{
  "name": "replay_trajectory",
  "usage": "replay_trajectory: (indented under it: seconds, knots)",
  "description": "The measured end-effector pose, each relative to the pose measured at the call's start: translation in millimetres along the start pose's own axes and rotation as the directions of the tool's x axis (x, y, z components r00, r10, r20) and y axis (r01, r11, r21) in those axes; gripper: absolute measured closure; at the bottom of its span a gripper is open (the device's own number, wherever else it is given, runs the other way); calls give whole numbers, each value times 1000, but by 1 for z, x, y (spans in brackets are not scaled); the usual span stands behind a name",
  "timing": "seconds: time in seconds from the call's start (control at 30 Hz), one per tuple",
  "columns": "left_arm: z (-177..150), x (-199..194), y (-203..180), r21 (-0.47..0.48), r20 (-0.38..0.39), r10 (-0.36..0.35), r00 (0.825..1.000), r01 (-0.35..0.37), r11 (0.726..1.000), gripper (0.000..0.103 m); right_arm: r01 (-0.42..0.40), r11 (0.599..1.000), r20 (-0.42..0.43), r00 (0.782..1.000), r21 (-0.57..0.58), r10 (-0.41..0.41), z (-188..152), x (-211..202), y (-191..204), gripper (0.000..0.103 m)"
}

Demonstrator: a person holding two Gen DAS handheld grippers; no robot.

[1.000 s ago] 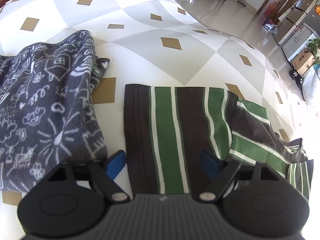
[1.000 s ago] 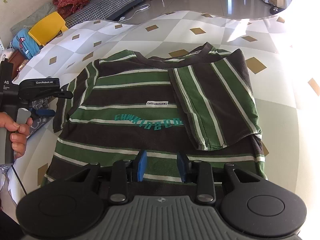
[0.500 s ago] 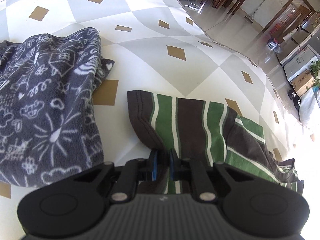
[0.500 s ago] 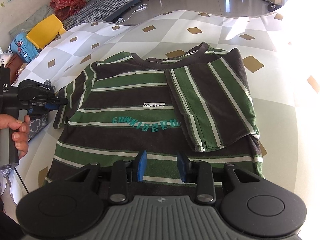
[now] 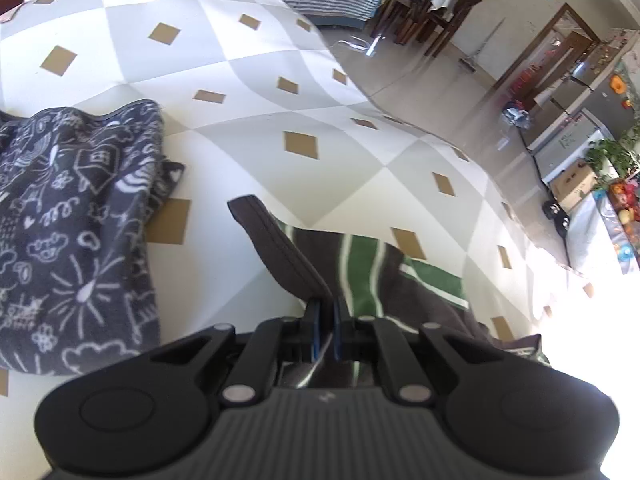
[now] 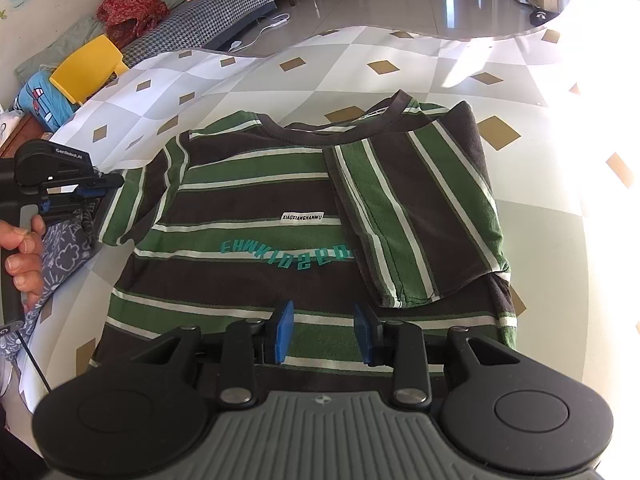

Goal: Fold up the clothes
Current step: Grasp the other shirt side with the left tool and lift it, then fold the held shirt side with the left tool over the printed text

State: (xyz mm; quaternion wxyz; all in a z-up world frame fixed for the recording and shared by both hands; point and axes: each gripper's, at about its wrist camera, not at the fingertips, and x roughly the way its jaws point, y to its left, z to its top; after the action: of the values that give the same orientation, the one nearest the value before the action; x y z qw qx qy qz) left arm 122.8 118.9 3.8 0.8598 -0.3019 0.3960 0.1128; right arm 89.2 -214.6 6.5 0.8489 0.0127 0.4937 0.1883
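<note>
A white and grey diamond-patterned cloth [image 6: 304, 80] covers the work surface, with tan diamonds scattered over it. On it lies the green and brown striped T-shirt [image 6: 256, 208], front up, neck toward the far side, teal lettering across the chest. Its right sleeve [image 6: 416, 216] is folded inward and lies flat on the chest. A dark grey blanket with white doodles [image 5: 68, 224] sits bunched just beside the shirt's left side. The left sleeve [image 5: 288, 252] is raised off the cloth, its dark hem edge slanting up into the left gripper [image 5: 326, 332], whose blue pads are pressed together pinching that fabric. The right gripper [image 6: 322, 330] hangs over the shirt's lower hem with its jaws partly spread; they seem to grip nothing, though the fabric below is close.
</note>
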Motion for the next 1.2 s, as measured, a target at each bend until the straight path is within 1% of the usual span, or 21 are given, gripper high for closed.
replay_trajectory:
  seconds: [0.1, 0.17, 0.2, 0.27, 0.33, 0.43, 0.53, 0.7, 0.8, 0.93, 1.0, 1.13, 1.2]
  knots:
    - [-13, -3, -35, 96, -22, -75, 997, 77, 992, 97, 1, 1000, 2, 1000, 1, -1, 0, -1, 0, 71]
    - [-27, 0, -58, 166, -81, -126, 989, 138, 976, 96, 3, 1000, 2, 1000, 2, -3, 0, -1, 0, 71]
    - [-35, 4, -67, 191, -114, -132, 985, 152, 970, 91, 5, 1000, 2, 1000, 2, -5, 0, -1, 0, 71]
    - [-46, 8, -74, 202, -145, -122, 982, 150, 968, 90, 5, 1000, 2, 1000, 1, -5, 0, -2, 0, 71]
    - [-52, 10, -74, 194, -158, -115, 981, 145, 970, 75, 5, 1000, 6, 1000, 2, -5, 0, -3, -1, 71]
    - [-47, 10, -67, 161, -136, -92, 986, 113, 980, 62, 5, 1000, 10, 1000, 5, -5, 0, -5, -3, 70]
    - [-41, 11, -58, 131, -122, -69, 990, 85, 988, 59, 5, 1000, 8, 1000, 8, -5, 0, -5, -3, 71]
    - [-42, 17, -53, 135, -148, -30, 989, 51, 990, 57, 2, 1000, 3, 1000, 0, -2, 0, -3, -1, 70]
    - [-45, 20, -52, 141, -157, -29, 987, 51, 989, 54, 9, 1000, -1, 1000, 11, -9, 0, -2, -3, 70]
    - [-51, 22, -55, 162, -172, -32, 985, 60, 985, 50, 12, 999, -11, 1000, 45, -11, 0, 0, -8, 70]
    - [-55, 27, -57, 178, -190, -26, 981, 61, 982, 49, 6, 998, -24, 1000, 70, -4, 0, 3, -11, 70]
    - [-63, 35, -56, 198, -212, 6, 977, 37, 980, 49, -9, 992, -54, 998, 126, 16, -2, 8, -17, 69]
    - [-67, 38, -56, 216, -206, 17, 978, 29, 976, 47, -9, 990, -69, 997, 142, 19, -4, 11, -19, 68]
